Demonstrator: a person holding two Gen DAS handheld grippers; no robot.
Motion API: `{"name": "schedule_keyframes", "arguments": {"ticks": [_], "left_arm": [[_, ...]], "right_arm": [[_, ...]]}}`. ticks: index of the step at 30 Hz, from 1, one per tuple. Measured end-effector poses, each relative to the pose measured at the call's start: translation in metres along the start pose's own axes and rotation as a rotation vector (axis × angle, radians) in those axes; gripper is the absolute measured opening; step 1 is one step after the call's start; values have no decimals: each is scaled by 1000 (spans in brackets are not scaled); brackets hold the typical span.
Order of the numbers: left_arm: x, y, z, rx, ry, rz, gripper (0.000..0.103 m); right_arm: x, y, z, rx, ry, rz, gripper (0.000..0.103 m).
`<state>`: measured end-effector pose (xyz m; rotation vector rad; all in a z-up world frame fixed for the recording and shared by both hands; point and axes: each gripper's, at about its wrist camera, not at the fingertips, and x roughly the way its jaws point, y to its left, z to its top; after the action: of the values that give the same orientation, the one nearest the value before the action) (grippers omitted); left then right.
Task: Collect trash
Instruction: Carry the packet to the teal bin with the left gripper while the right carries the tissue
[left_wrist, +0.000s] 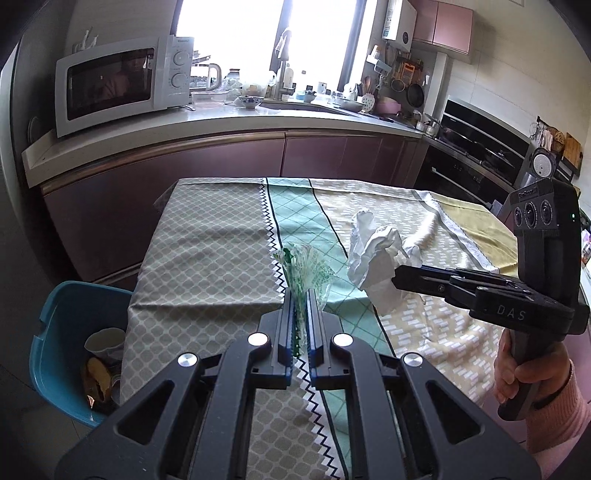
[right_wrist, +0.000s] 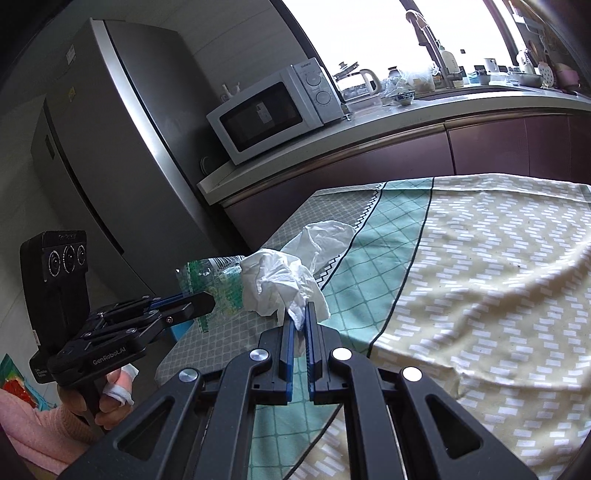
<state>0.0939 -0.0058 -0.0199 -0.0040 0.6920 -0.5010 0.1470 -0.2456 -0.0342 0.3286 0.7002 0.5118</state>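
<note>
My left gripper (left_wrist: 300, 295) is shut on a clear plastic wrapper with green print (left_wrist: 306, 271) and holds it above the table's left part; it also shows in the right wrist view (right_wrist: 208, 286). My right gripper (right_wrist: 300, 308) is shut on a crumpled white tissue (right_wrist: 280, 284), held above the tablecloth; the tissue also shows in the left wrist view (left_wrist: 376, 258), with the right gripper (left_wrist: 397, 275) beside it. A blue bin (left_wrist: 55, 332) stands on the floor left of the table, holding a paper cup (left_wrist: 105, 341) and other trash.
The table wears a patterned grey, green and yellow cloth (left_wrist: 207, 251). A second white tissue (right_wrist: 325, 236) lies on it near the far left edge. Purple cabinets with a microwave (left_wrist: 122, 83) stand behind, a fridge (right_wrist: 110, 147) to the left.
</note>
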Motion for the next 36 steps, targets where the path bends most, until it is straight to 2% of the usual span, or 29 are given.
{"name": "schedule_keyframes", "arguments": {"ticks": [9, 25, 36], "left_arm": [[-19, 19, -12, -47, -14, 26, 6], [-45, 46, -26, -74, -40, 72, 6], [-59, 69, -27, -102, -59, 117, 7]], "right_arm": [[8, 22, -8, -35, 24, 24, 5], [25, 46, -8, -62, 46, 63, 5], [46, 65, -4, -85, 82, 104, 5]]}}
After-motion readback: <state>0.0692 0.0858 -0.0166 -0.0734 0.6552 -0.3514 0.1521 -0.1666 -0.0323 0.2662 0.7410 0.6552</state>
